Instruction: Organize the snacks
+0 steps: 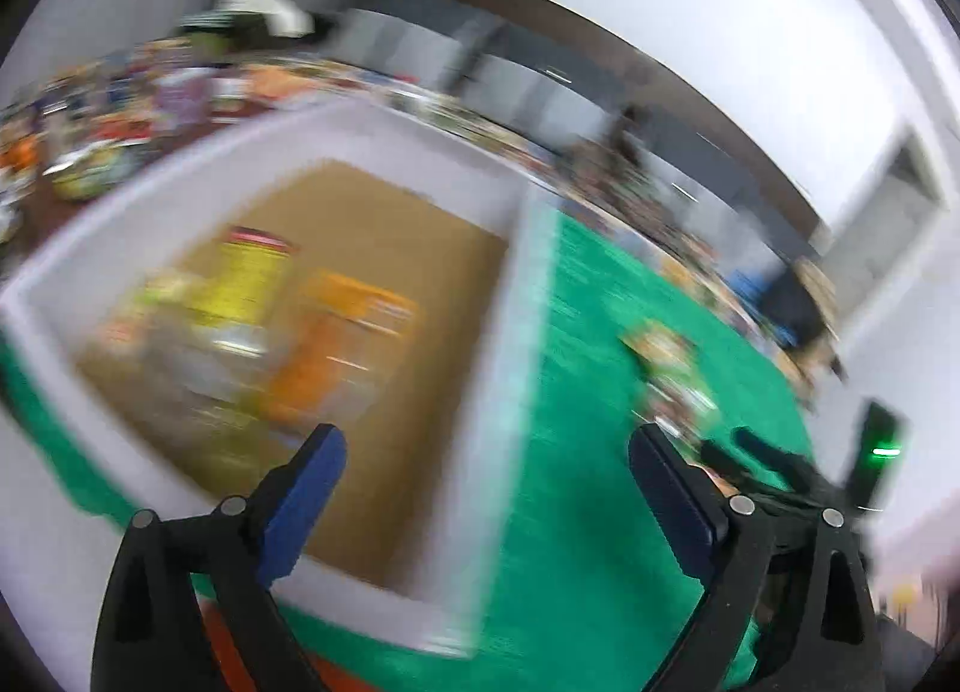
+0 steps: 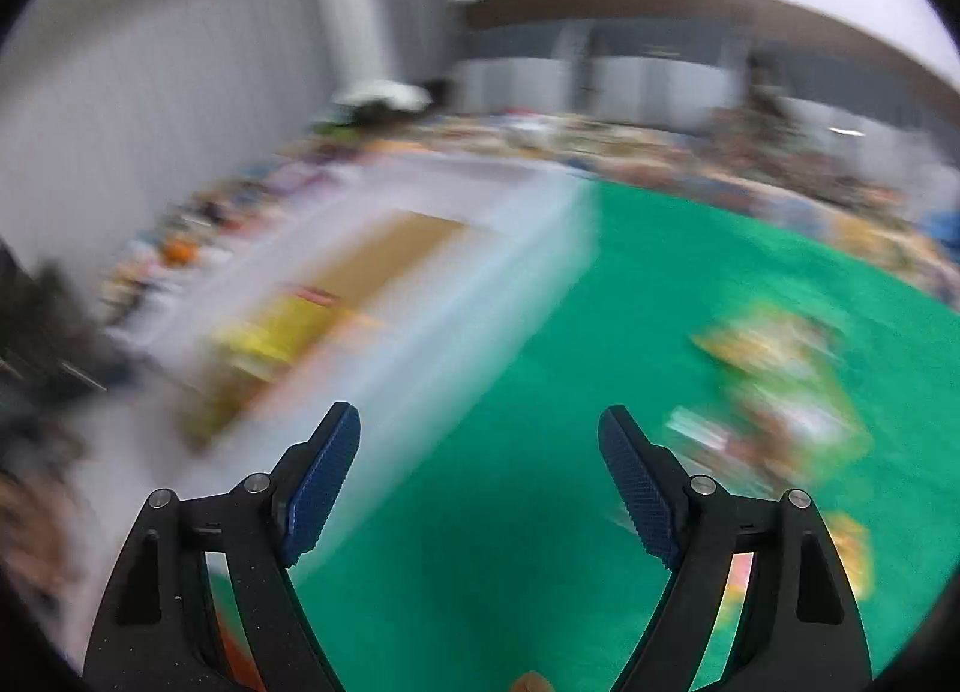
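Both views blurred. L gripper (image 1: 486, 470) jaws apart, nothing btwn, above white box (image 1: 510, 332) w/ yellow pack (image 1: 249, 284) and orange pack (image 1: 342, 344) inside at 10 o'clock. R gripper (image 2: 480, 452) jaws apart, empty, over green cloth (image 2: 480, 512); loose snacks (image 2: 774, 392) at 2 o'clock.

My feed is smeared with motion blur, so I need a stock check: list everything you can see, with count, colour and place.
Box: one, white walls, brown floor, left on the cloth.
Yellow pack: one, red top, inside the box.
Orange pack: one, inside the box, right of the yellow one.
Loose snacks: count unclear from blur, green and yellow, on the cloth right of the box.
Cloth: one, green, under everything.
Background clutter: too blurred to count, beyond the box.
Left gripper: open, empty, blue pads.
Right gripper: open, empty, blue pads.
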`<state>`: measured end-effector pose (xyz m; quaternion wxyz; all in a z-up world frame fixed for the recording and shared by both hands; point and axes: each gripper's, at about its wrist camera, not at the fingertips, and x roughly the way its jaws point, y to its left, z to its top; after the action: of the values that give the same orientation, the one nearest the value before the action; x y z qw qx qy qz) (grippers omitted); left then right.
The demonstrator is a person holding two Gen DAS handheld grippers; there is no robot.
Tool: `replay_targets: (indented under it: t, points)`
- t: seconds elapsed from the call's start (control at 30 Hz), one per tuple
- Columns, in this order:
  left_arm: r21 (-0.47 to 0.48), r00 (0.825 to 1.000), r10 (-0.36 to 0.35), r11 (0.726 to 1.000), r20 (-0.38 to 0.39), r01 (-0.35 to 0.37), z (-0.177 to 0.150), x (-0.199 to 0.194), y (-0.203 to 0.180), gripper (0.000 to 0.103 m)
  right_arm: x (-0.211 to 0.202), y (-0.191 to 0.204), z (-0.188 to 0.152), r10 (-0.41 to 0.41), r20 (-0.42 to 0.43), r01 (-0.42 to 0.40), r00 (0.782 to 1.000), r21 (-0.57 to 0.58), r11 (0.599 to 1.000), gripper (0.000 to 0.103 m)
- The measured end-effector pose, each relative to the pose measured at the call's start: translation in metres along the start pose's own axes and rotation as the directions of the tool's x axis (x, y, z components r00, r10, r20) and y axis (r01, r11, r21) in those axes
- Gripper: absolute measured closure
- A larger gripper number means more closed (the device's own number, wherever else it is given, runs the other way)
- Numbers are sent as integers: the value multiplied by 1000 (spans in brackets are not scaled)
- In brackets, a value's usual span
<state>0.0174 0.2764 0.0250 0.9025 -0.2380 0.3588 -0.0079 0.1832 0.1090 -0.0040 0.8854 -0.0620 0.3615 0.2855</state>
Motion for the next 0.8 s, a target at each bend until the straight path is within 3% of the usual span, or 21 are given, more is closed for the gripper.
replay_targets:
  t: [0.07, 0.13, 0.27, 0.33, 0.4, 0.53, 0.6, 0.67, 0.8]
  points:
    - [69, 995, -70, 995, -74, 76, -21, 25, -47, 1, -13, -60, -41, -156, -42, 158, 987, 51, 986, 18]
    - [116, 985, -87, 988, -150, 105, -42, 56, -80, 1, -31, -122, -79, -291, -99, 301, 952, 114, 947, 18]
    - [176, 961, 12, 984, -275, 38, -78, 132, -115, 1, -58, -209, -125, -446, -197, 478, 873, 163, 863, 18]
    - [220, 961, 67, 975, -267, -6, -84, 155, -121, 1, -69, -240, -141, -479, -233, 522, 847, 192, 831, 18]
    - [278, 964, 138, 958, -227, -72, -82, 174, -126, 1, -80, -263, -152, -480, -240, 531, 844, 238, 813, 18]
    - [323, 963, 203, 936, -178, -138, -79, 201, -127, 1, -80, -286, -157, -474, -238, 527, 848, 275, 804, 18]
    - [348, 960, 238, 921, -150, -174, -78, 210, -126, 1, -71, -286, -155, -456, -229, 507, 860, 292, 811, 18]
    - [363, 959, 249, 913, -135, -186, -79, 211, -123, 1, -73, -291, -157, -432, -228, 486, 873, 320, 813, 17]
    - [371, 959, 257, 907, -117, -198, -82, 213, -124, 1, -69, -292, -156, -428, -232, 484, 873, 317, 815, 14]
